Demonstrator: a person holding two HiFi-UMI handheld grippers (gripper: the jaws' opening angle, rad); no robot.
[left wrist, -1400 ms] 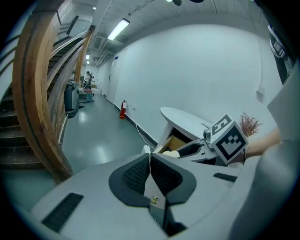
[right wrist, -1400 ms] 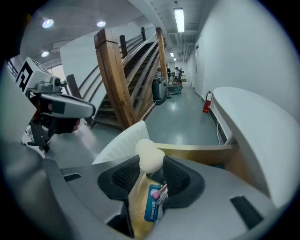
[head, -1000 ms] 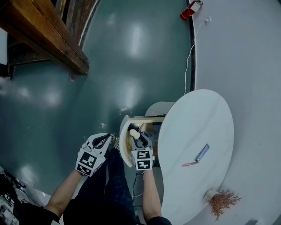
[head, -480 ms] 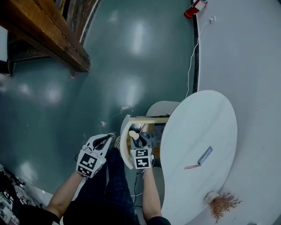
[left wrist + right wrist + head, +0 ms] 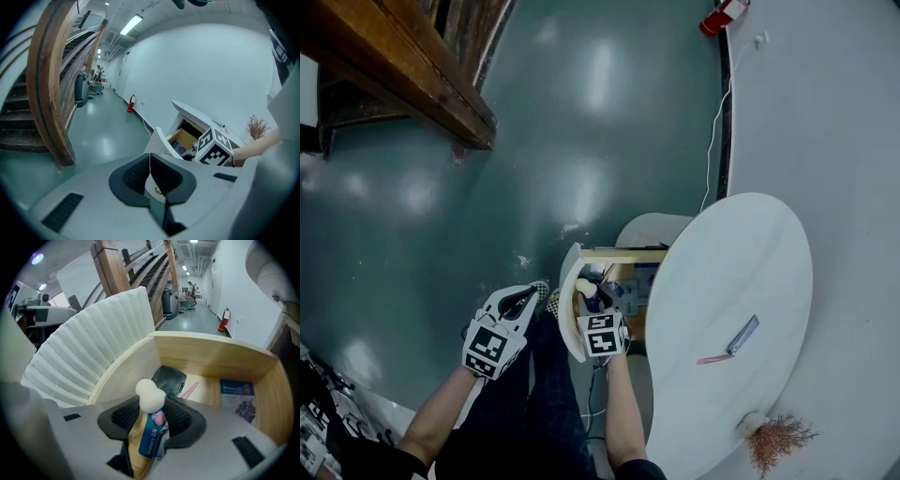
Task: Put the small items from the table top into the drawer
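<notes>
Right gripper point(image 5: 152, 414): jaws clamped on blueberry-labelled tube point(image 5: 151, 434), white cap foremost, poised over open drawer point(image 5: 211, 355); black item point(image 5: 169, 377) and blueberry packet point(image 5: 237, 397) lie just ahead, below. Step: depositing. Next, probably: lower, release inside. Left gripper point(image 5: 150, 176): closed, empty.

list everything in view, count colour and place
table: 1, white, oval, right side
drawer: 1, wood inside, white ribbed front, open at the table's left
black item: 1, black, in the drawer
pink stick: 1, pink, in the drawer
blueberry packet: 1, blue, on the drawer floor
grey-blue strip: 1, grey-blue, on the table
pink strip: 1, pink, on the table
dried plant: 1, brown, table's near end
fire extinguisher: 1, red, by the far wall
staircase: 1, brown wood, upper left
pouch: 1, blue with white cap, held over the drawer
left gripper: 1, white, shut, empty, left of the drawer
right gripper: 1, white, over the drawer, shut on the pouch
</notes>
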